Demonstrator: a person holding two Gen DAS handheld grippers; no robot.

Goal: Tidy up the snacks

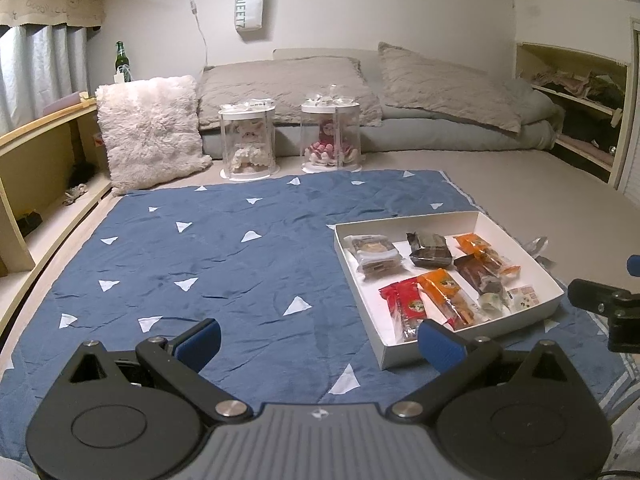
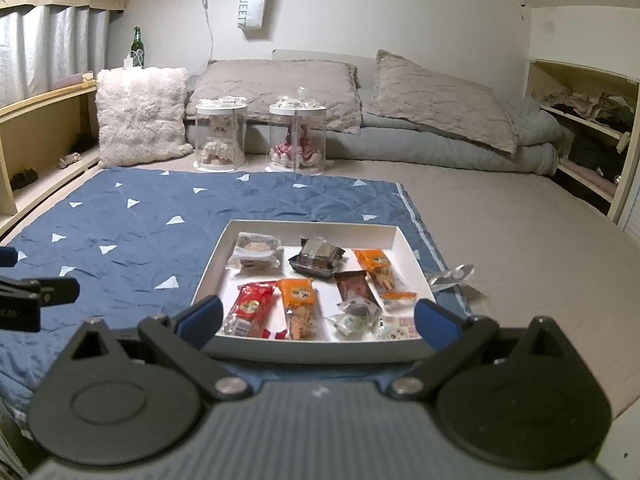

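Your snacks sit in the white box (image 2: 406, 246), which lies on the right part of the blue blanket (image 2: 120, 232), its right side near the blanket's edge. Back row: clear-wrapped biscuit pack (image 2: 254, 254) on the left, dark wrapped cake (image 2: 316, 262) in the middle, orange packet (image 2: 380, 268) on the right. Front row: red packet (image 2: 250, 308), second orange packet (image 2: 300, 308), brown packet (image 2: 354, 286), small pale sweets (image 2: 350, 324) by the front wall. One crumpled clear wrapper (image 2: 452, 274) lies just outside the box on its right. Your right gripper (image 2: 316, 320) hovers at the box's near wall, fingers wide apart, nothing between them. Your left gripper (image 1: 316, 340) hangs over bare blanket left of the box, fingers also spread, empty. Further back: two clear doll cases (image 2: 220, 138), fluffy white cushion (image 2: 140, 116), grey pillows (image 2: 280, 84)
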